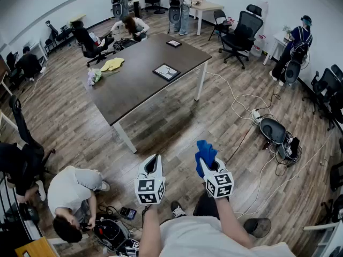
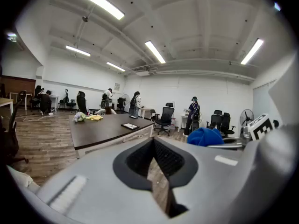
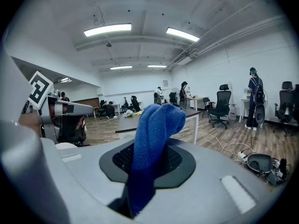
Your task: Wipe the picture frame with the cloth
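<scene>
A dark-framed picture frame (image 1: 166, 72) lies flat on the long dark table (image 1: 134, 84), well ahead of both grippers; it shows small in the left gripper view too, as the picture frame (image 2: 129, 125). My right gripper (image 1: 205, 155) is shut on a blue cloth (image 1: 204, 152), which sticks up from its jaws as a thick fold (image 3: 154, 139). My left gripper (image 1: 154, 162) is shut with nothing between its jaws (image 2: 156, 171). Both hang over the wooden floor, short of the table's near end.
A second small frame (image 1: 173, 43), a yellow cloth (image 1: 112, 64) and a bunch of flowers (image 1: 94, 77) lie on the table. A person in white crouches (image 1: 69, 191) at the lower left. Cables and a power strip (image 1: 256, 115) trail on the right floor. Office chairs (image 1: 239, 33) and people stand around.
</scene>
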